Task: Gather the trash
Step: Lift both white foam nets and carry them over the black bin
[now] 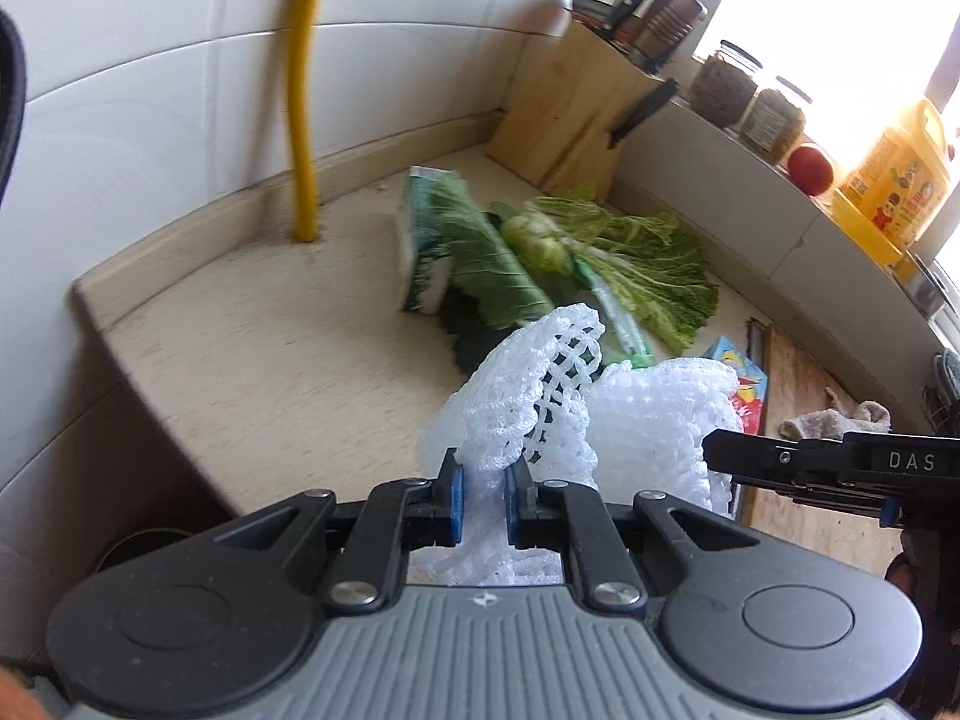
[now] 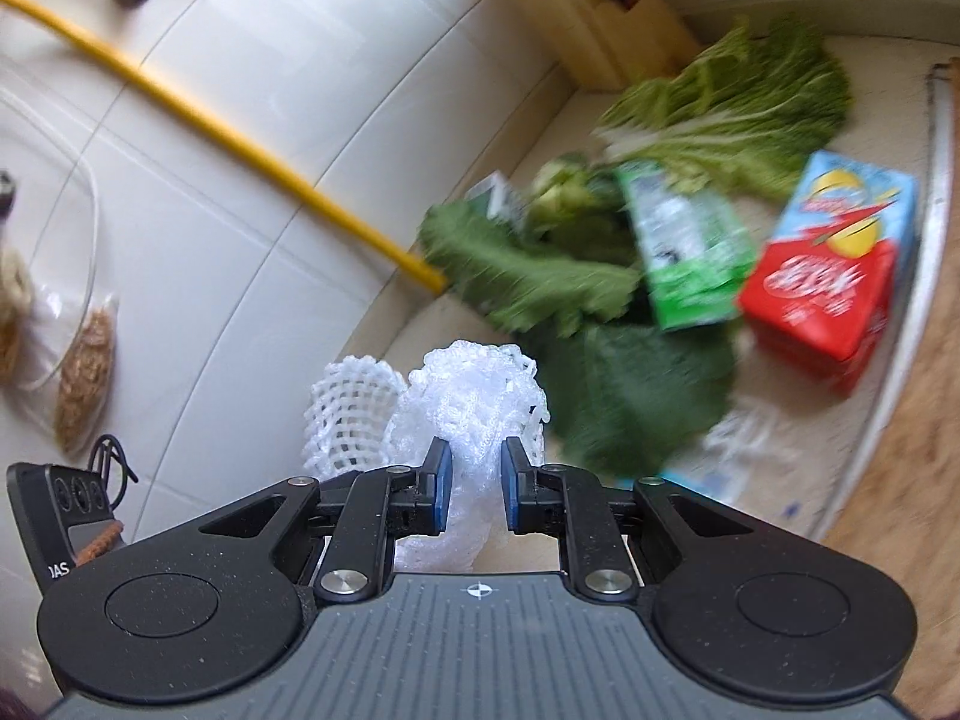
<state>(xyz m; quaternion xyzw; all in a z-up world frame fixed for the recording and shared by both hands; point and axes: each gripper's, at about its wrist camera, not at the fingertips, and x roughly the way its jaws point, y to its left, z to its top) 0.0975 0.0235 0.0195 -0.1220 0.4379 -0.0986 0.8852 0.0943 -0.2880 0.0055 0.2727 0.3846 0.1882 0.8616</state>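
Left gripper point(image 1: 485, 495) pinching foam net point(image 1: 528, 396) | right gripper point(image 2: 471, 489) pinching foam net point(image 2: 474, 408)

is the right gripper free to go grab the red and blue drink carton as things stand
Probably not yet. The right gripper has its jaws closed on white foam fruit netting, so it is occupied. The red and blue drink carton lies uncovered on the beige countertop, with nothing on top of it.

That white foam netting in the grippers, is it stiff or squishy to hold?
Probably squishy: the foam netting bunches where the left gripper pinches it. Likely very light, being open mesh. It probably won't slip, crumpled between the right gripper pads too.
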